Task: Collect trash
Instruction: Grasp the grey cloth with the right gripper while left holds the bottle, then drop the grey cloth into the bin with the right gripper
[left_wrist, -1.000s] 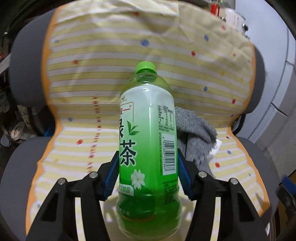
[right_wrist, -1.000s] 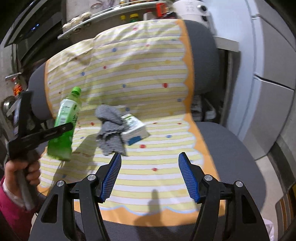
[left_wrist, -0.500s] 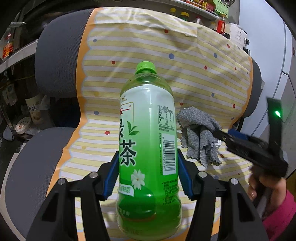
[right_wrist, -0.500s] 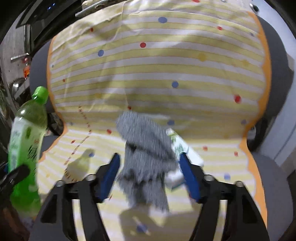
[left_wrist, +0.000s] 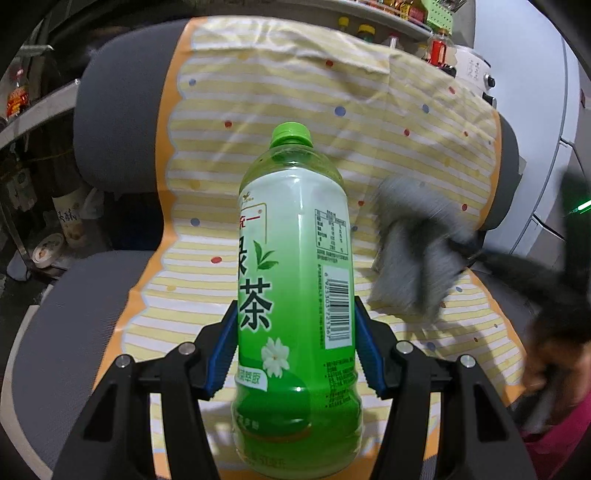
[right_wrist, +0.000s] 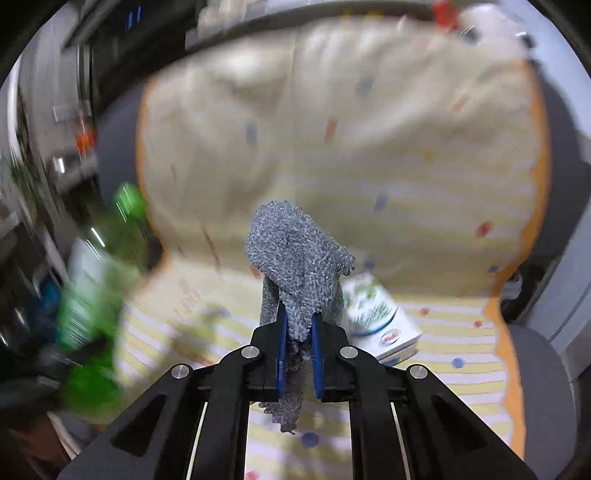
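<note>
A green tea bottle (left_wrist: 295, 258) with a green cap stands upright between the blue pads of my left gripper (left_wrist: 295, 306), which is shut on it above the chair seat. It shows as a green blur (right_wrist: 96, 280) at the left of the right wrist view. My right gripper (right_wrist: 298, 325) is closing its jaws on a grey knitted cloth (right_wrist: 295, 251), and the pads pinch its lower part. The cloth (left_wrist: 413, 258) hangs blurred to the right of the bottle. A small white carton (right_wrist: 380, 325) lies on the seat just right of the cloth.
The chair wears a yellow striped cover (left_wrist: 277, 74) with coloured dots over grey padding (left_wrist: 66, 314). A shelf of bottles (left_wrist: 388, 22) runs behind it. White cabinets (left_wrist: 535, 92) stand to the right, floor clutter (left_wrist: 48, 251) to the left. A hand (left_wrist: 554, 350) grips the right tool.
My right gripper moved in over the seat and shut on the grey cloth, which has lifted off the carton. The left gripper drew back a little with the bottle still held.
</note>
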